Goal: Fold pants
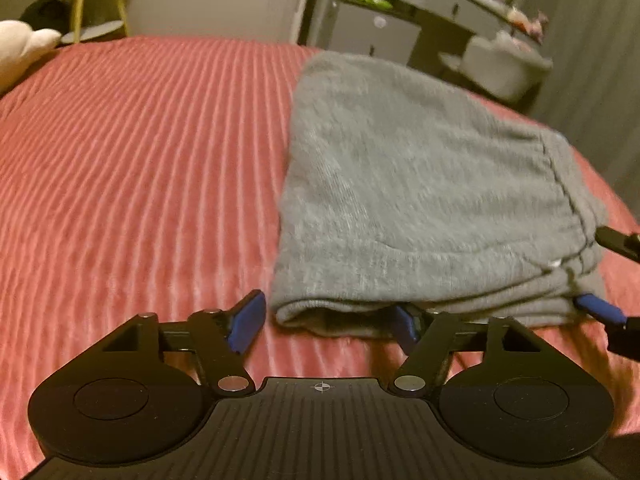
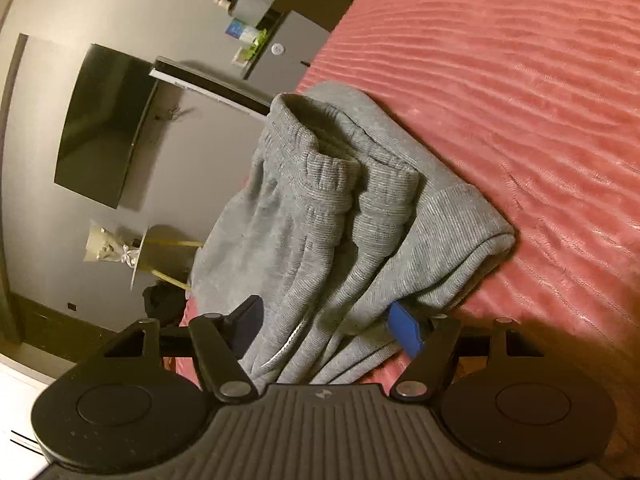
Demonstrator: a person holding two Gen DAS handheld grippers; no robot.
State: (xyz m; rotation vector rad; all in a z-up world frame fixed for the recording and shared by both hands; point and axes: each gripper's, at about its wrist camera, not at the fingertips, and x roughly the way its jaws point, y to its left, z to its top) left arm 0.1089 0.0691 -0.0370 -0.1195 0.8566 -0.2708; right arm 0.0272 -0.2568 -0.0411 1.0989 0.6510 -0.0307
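Both views are dimly lit with a warm, reddish cast. Motion blur softens the grey pants [image 1: 420, 184] in the left wrist view, while the right wrist view is sharper. Straight lines are bent toward the edges, and the corners are darkened by fisheye vignetting.

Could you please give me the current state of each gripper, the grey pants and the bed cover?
left gripper: open, at the near folded edge of the pants, gripping nothing.
right gripper: open, jaws on either side of bunched fabric, not clamped.
grey pants: folded into a compact stack on the bed; cuffs and waistband bunched at the right gripper's end.
pink bed cover: spread flat, ribbed, under the pants.
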